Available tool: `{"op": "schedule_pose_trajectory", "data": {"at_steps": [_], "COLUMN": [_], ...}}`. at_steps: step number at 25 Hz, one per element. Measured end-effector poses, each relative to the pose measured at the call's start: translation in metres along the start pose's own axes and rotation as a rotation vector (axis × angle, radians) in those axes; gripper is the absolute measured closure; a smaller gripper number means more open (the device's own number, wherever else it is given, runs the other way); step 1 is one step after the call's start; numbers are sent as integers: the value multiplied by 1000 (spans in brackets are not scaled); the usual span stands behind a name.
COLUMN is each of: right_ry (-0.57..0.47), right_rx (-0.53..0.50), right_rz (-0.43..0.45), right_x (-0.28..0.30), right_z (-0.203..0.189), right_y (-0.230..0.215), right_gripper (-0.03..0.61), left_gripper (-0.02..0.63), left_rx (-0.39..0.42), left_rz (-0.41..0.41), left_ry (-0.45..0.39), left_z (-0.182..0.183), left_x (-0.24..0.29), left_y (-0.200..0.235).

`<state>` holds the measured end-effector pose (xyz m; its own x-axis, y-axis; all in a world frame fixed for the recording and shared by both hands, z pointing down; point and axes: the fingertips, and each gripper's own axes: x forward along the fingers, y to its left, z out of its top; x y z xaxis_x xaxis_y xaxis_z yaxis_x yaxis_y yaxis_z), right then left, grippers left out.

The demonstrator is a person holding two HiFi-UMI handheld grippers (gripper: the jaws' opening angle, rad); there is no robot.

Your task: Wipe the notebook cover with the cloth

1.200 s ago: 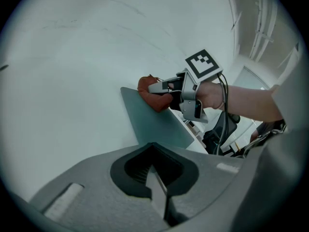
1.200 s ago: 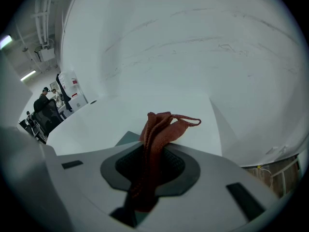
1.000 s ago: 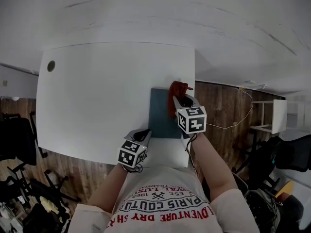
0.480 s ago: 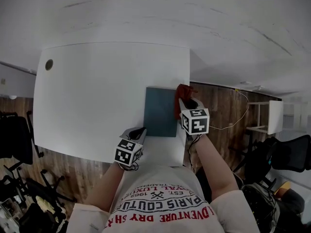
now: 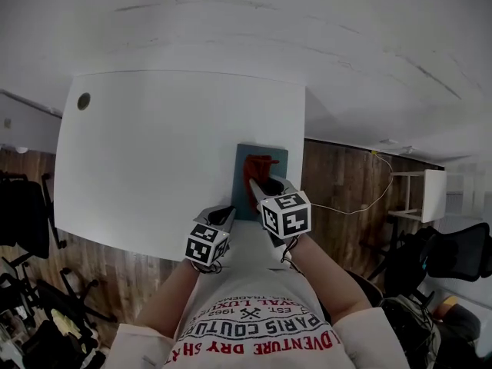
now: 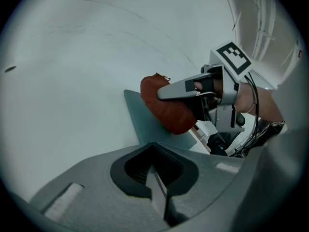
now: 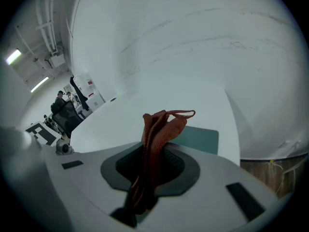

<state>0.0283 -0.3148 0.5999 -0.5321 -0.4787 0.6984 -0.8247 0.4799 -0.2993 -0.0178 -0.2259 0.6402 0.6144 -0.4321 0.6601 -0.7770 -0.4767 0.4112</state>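
A teal notebook (image 5: 241, 200) lies flat near the white table's right front corner. My right gripper (image 5: 266, 184) is over the cover, shut on a red cloth (image 5: 257, 169) that bunches out past its jaws onto the middle of the cover. The right gripper view shows the cloth (image 7: 160, 127) pinched between the jaws, with the notebook (image 7: 202, 139) beyond. My left gripper (image 5: 225, 216) sits shut and empty at the table's front edge, just off the notebook's near left corner. In the left gripper view the cloth (image 6: 165, 109), the right gripper (image 6: 192, 88) and the notebook (image 6: 153, 131) lie ahead of the shut left gripper (image 6: 155, 177).
The white table (image 5: 154, 144) stretches away to the left and back, with a round cable hole (image 5: 83, 101) at its far left corner. Its right edge runs close beside the notebook. Below are wooden floor, a thin cable (image 5: 347, 200) and dark office chairs (image 5: 23, 214).
My right gripper has dragged the cloth from the notebook's far right edge leftward and nearer, onto the middle of the cover. The left gripper has stayed at the front edge.
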Motion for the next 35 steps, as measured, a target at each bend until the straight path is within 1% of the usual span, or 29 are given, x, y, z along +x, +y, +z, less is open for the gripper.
{"op": "schedule_pose_trajectory", "data": {"at_steps": [3, 7, 9, 11, 15, 20, 28, 35], "right_ry": [23, 47, 53, 53, 47, 36, 22, 12], "right_rx": [30, 4, -15, -27, -13, -4, 51, 96], "right_rz": [22, 43, 33, 23, 21, -16, -70, -139], "right_x": [14, 29, 35, 36, 32, 23, 3, -20], "right_z": [-8, -16, -18, -19, -22, -26, -34, -45], "right_y": [17, 34, 34, 28, 18, -1, -34, -64], "right_gripper": [497, 499, 499, 499, 497, 495, 494, 494], "left_gripper": [604, 604, 604, 604, 604, 604, 604, 604], "left_rx": [8, 30, 37, 40, 37, 37, 43, 52], "left_rz": [9, 30, 37, 39, 41, 38, 24, 20], "left_ry": [-4, -15, -21, -24, -20, -20, -12, -8], "left_z": [1, 2, 2, 2, 0, 0, 0, -1], "left_x": [0, 0, 0, 0, -1, 0, 1, 0], "left_y": [0, -1, 0, 0, 0, 0, 1, 0]}}
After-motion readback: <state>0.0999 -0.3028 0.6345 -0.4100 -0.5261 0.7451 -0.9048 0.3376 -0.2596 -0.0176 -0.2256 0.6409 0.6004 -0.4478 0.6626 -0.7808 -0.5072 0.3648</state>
